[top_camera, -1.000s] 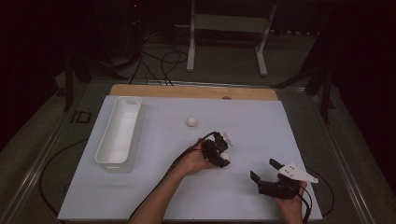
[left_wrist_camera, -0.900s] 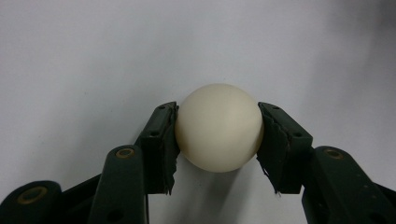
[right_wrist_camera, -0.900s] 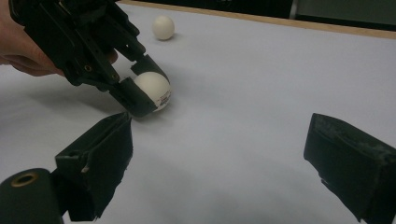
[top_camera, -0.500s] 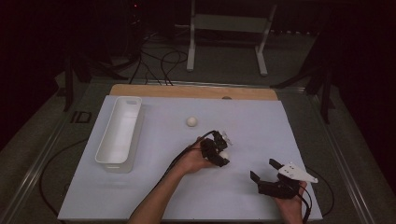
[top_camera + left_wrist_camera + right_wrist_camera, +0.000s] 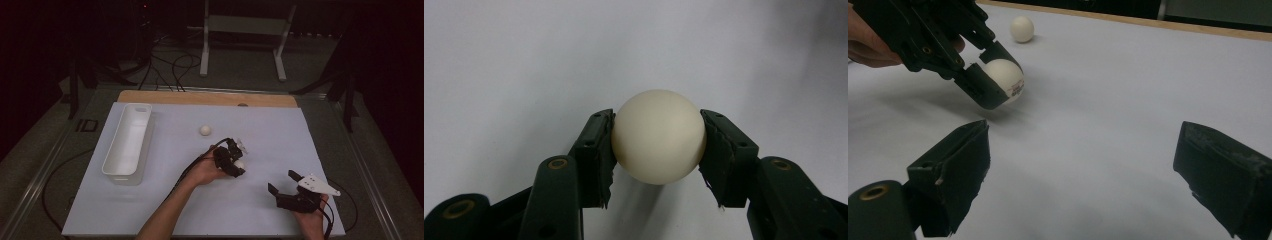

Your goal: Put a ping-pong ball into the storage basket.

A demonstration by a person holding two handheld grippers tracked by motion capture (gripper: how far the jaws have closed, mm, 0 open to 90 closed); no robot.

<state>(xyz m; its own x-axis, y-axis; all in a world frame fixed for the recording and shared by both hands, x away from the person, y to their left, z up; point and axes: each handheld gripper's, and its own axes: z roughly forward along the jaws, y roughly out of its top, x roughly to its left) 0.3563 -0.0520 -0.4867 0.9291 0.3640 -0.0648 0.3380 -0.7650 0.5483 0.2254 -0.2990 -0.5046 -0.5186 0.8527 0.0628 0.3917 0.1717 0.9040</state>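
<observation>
The left gripper (image 5: 235, 161) has its jaws closed on a white ball (image 5: 658, 136), one pad pressed against each side, near the middle of the table (image 5: 280, 130). In the right gripper view the held ball sits just above the white surface with small print on its side. The right gripper (image 5: 286, 185) rests near the front right corner, its jaws spread wide with nothing between them. A second ball (image 5: 205, 130) lies farther back, and a white tray (image 5: 126, 142) stands at the left.
</observation>
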